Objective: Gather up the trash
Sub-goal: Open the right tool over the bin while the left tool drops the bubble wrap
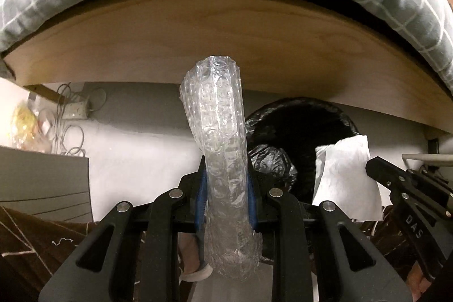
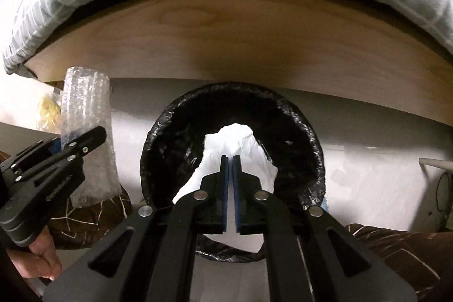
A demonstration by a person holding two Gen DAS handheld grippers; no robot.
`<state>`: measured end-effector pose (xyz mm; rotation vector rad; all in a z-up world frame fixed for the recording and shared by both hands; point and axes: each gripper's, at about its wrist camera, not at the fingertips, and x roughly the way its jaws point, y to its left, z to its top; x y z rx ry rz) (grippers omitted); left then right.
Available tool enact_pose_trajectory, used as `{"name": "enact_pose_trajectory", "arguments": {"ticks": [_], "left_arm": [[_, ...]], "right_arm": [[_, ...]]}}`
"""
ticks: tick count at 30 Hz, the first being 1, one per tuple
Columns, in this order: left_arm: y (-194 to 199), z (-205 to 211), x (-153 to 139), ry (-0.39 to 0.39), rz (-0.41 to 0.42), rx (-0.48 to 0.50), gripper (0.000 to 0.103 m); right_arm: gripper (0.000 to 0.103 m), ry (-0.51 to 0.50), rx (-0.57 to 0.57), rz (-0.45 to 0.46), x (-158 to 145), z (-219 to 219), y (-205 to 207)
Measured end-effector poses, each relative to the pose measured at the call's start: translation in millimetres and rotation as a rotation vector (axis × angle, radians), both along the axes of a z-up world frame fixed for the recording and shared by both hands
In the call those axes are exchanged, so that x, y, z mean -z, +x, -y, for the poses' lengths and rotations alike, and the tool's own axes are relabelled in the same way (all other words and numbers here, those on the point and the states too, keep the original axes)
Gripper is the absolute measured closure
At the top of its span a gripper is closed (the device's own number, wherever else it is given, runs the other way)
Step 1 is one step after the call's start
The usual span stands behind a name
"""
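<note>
Now my left tongs (image 1: 226, 188) clamped on bubble wrap (image 1: 218, 115); right tongs (image 2: 230, 160) pinch tissue (image 2: 240, 140) over black-lined bin (image 2: 158, 149), beside bed edge.

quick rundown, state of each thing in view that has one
left gripper: shut on the bubble wrap
bubble wrap: rolled up, held upright beside the bin
right gripper: shut on the tissue
tissue: crumpled, held over the bin's mouth
trash bin: open, lined with a black bag
cables: lying tangled on the floor
</note>
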<state>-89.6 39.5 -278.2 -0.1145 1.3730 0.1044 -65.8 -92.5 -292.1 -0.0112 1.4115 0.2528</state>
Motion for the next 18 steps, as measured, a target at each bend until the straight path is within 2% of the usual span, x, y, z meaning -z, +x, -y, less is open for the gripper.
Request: {"name": "enact_pose_trajectory", "arguments": {"ticks": [4,6,10,12,18], "left_arm": [[-1.9,-6.9,1.7,0.009,-0.014,-0.015,0.081],[-2.4,-7.4,2.0,0.002,-0.018,-0.026,0.081],[-1.2,-6.2,5.6,-0.01,-0.027,-0.03,0.081],[-0.8,-4.0,6.3,-0.008,-0.029,-0.029,0.081],[2.3,5.6,12.0,-0.036,-0.036,-0.021,0.081]], "right_arm": [[0.095,-0.012,-0.019,-0.027,10.3,-7.9,0.0],[0.081,-0.017,-0.028,-0.019,10.7,-9.8,-1.5],[0.069,-0.026,-0.032,0.0,6.4,-7.6,-2.1],[0.054,-0.029,-0.022,0.019,1.5,-2.8,-2.0],[0.027,-0.063,0.04,0.098,-20.1,25.0,0.6]]}}
